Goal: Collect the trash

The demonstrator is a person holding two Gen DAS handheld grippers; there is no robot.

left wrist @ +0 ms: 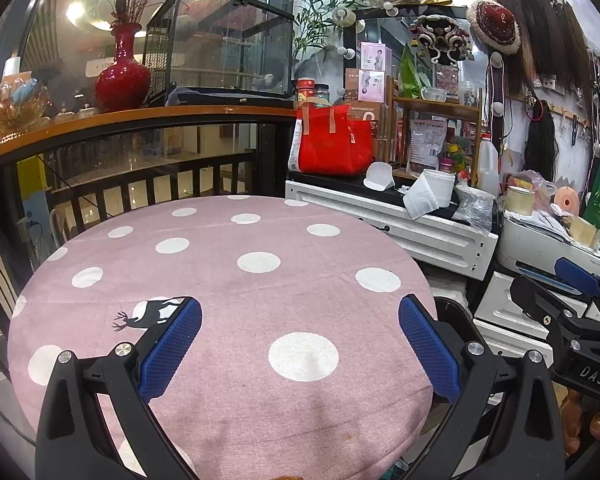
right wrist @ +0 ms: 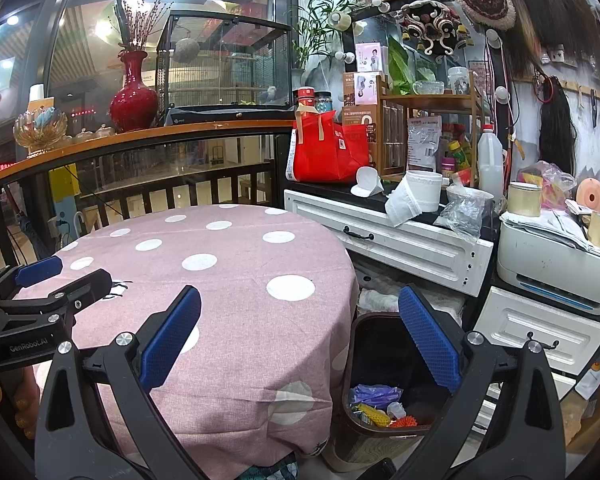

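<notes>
A round table (left wrist: 228, 240) with a pink cloth with white dots fills the left wrist view; no loose item shows on it. My left gripper (left wrist: 300, 336) is open and empty above its near half. My right gripper (right wrist: 300, 332) is open and empty, over the table's right edge and a dark bin (right wrist: 384, 340) on the floor. The bin holds trash (right wrist: 380, 404): purple, yellow, orange and pale pieces. The left gripper also shows in the right wrist view (right wrist: 60, 276), over the table's left part. The right gripper shows at the right of the left wrist view (left wrist: 556, 284).
A white cabinet (right wrist: 412, 248) stands right of the table, with a red bag (right wrist: 328, 152), cups, bottles and a wooden shelf on it. A printer (right wrist: 552, 268) sits further right. A railing with a red vase (right wrist: 134, 100) runs behind the table.
</notes>
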